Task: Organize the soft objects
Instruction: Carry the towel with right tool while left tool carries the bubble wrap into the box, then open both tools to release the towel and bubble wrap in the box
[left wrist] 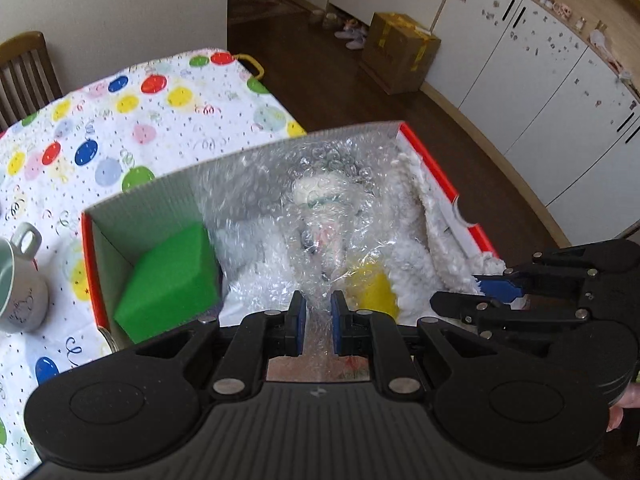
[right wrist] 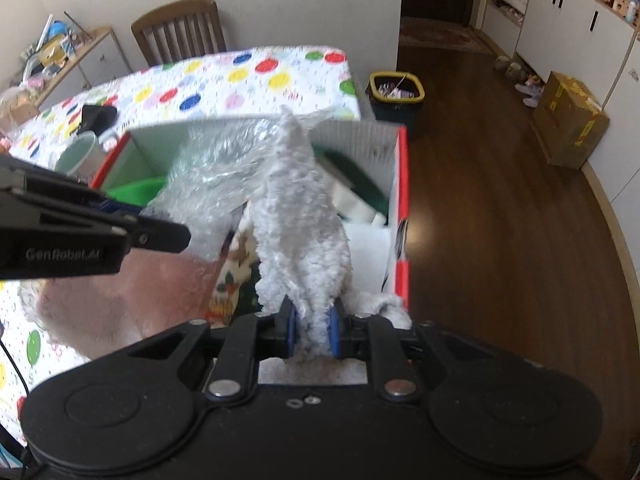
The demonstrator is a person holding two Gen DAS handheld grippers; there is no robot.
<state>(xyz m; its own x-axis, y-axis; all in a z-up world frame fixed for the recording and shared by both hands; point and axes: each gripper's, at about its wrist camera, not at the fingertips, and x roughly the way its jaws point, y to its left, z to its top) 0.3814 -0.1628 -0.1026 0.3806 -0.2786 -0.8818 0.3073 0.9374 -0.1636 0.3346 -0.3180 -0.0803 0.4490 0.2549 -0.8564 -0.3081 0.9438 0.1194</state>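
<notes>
Bubble wrap [left wrist: 316, 216] is pinched between the blue pads of the left tool [left wrist: 318, 330], whose jaws are clamped together on the sheet's near edge; the rest of the sheet spreads forward over the contents of an open box [left wrist: 248, 160] with red outer walls. White fluffy cloth [right wrist: 300, 220] is caught in the right tool [right wrist: 314, 330], which is clamped on a bunched fold, and the cloth rises from the pads in a tall ridge over the box's right half. In the left view this cloth lies along the box's right wall, beside the wrap. A green foam block [left wrist: 168, 280] leans in the box's left corner, and a yellow piece [left wrist: 376, 292] shows under the wrap just ahead of the left tool. The box sits on a desk [left wrist: 120, 120] covered with a spotted cloth, with a pale mug [left wrist: 20, 280] to its left.
</notes>
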